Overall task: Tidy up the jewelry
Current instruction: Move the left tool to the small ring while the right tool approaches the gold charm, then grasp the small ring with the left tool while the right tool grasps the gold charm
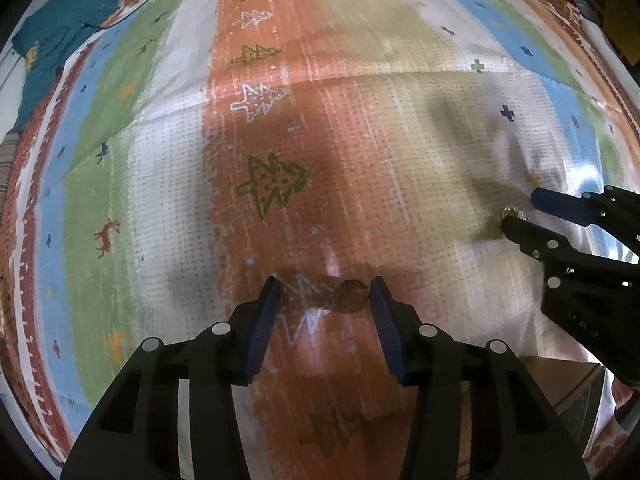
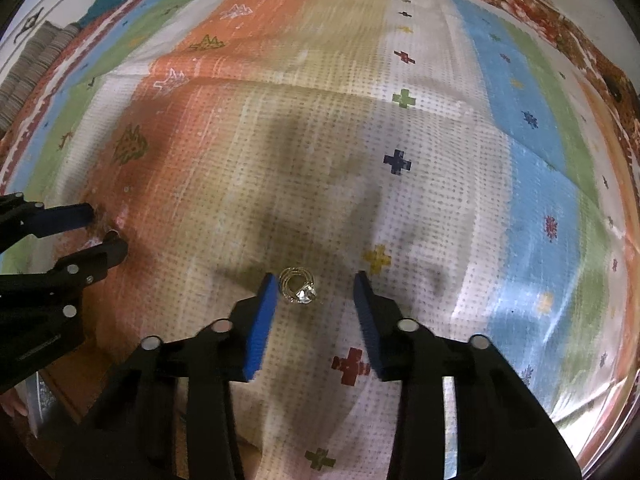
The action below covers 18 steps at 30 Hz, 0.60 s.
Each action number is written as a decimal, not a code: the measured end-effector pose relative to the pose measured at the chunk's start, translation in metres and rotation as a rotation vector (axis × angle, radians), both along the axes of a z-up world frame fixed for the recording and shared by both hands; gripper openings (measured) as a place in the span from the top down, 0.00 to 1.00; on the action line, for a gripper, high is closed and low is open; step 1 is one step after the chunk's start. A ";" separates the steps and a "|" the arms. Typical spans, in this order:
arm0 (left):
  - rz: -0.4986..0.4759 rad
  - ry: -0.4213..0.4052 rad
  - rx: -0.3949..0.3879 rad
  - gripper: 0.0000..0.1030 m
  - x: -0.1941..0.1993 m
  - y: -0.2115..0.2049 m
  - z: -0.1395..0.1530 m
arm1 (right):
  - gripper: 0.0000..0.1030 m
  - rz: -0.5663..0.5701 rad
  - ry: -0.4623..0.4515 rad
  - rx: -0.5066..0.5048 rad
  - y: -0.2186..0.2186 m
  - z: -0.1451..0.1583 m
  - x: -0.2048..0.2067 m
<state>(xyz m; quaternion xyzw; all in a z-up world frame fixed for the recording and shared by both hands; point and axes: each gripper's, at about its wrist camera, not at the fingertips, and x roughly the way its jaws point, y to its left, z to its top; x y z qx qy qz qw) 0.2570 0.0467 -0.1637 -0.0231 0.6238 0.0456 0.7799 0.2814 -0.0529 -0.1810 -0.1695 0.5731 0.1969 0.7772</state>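
A small brown ring (image 1: pixel 350 296) lies on the orange stripe of the patterned cloth (image 1: pixel 360 140). My left gripper (image 1: pixel 325 298) is open around it, with the ring close to the right finger. A silver ring with a clear stone (image 2: pixel 298 290) lies on the white dotted stripe. My right gripper (image 2: pixel 316 294) is open around it, the ring near the left finger. The silver ring (image 1: pixel 512 213) shows small in the left wrist view between the right gripper's tips (image 1: pixel 518 210). The left gripper (image 2: pixel 102 226) shows at the left of the right wrist view.
The striped cloth (image 2: pixel 520 140) with tree, cross and deer prints covers the surface. A teal garment (image 1: pixel 60 40) and a thin dark cable (image 1: pixel 132 12) lie at the far left. A brown cardboard edge (image 1: pixel 560 380) sits near the cloth's front edge.
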 end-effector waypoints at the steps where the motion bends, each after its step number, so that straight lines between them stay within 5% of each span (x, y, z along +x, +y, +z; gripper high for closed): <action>1: -0.006 -0.001 0.000 0.60 0.001 -0.001 0.000 | 0.68 -0.002 0.001 -0.002 0.000 0.000 0.001; 5: -0.024 0.011 0.003 0.81 0.002 -0.007 -0.002 | 0.80 0.002 0.009 0.000 0.000 -0.001 0.002; 18: -0.026 -0.007 0.004 0.82 -0.007 -0.015 0.009 | 0.90 0.015 -0.010 0.013 0.000 0.001 -0.005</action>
